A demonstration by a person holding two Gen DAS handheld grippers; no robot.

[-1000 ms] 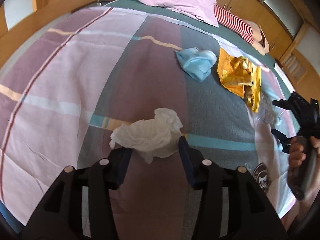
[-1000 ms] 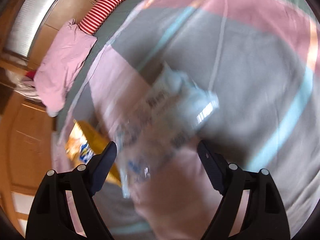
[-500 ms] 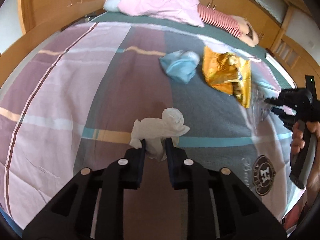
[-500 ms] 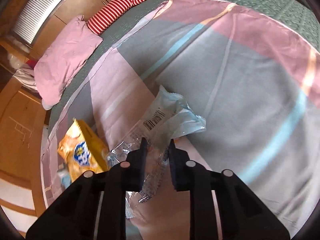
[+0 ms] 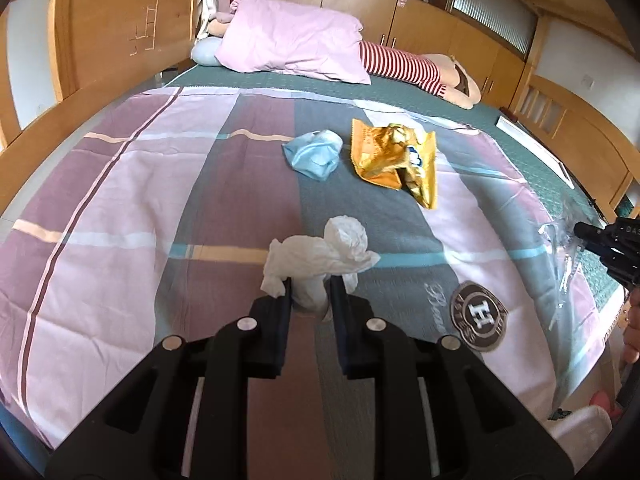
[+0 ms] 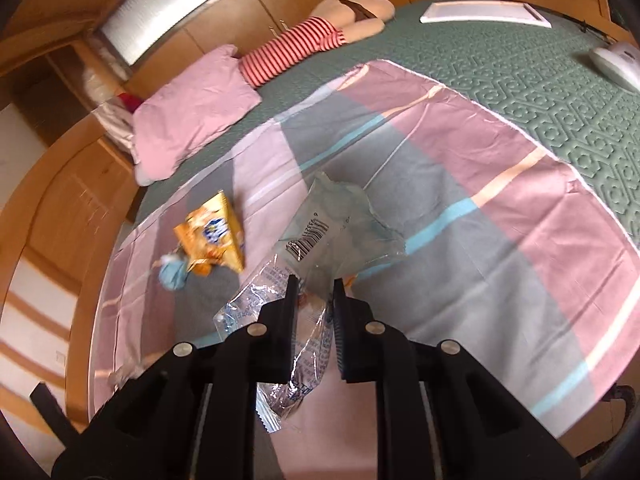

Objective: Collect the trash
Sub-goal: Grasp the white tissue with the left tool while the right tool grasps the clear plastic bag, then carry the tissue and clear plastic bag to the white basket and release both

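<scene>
In the left wrist view my left gripper [image 5: 310, 284] is shut on a crumpled white tissue [image 5: 320, 248], held just above the striped bedsheet [image 5: 120, 200]. In the right wrist view the jaws of my right gripper [image 6: 314, 284] are closing, and their pads press on a clear plastic wrapper [image 6: 340, 224] with a barcode, which hangs off the sheet. From the left wrist view, the right gripper [image 5: 604, 240] and the wrapper [image 5: 560, 236] show at the right edge. A yellow snack bag [image 5: 394, 158] and a crumpled blue mask [image 5: 316, 154] lie side by side further up the bed.
A pink pillow [image 5: 296, 40] and a red-striped doll [image 5: 400, 64] lie at the head of the bed. Wooden bed rails [image 5: 100, 40] run around it. A white flat board [image 6: 484, 12] and a white device [image 6: 616, 62] rest on the green mattress cover.
Both grippers went from open to shut, the left on the tissue, the right on the wrapper. Both have since risen and pulled back, lifting their pieces off the sheet.
</scene>
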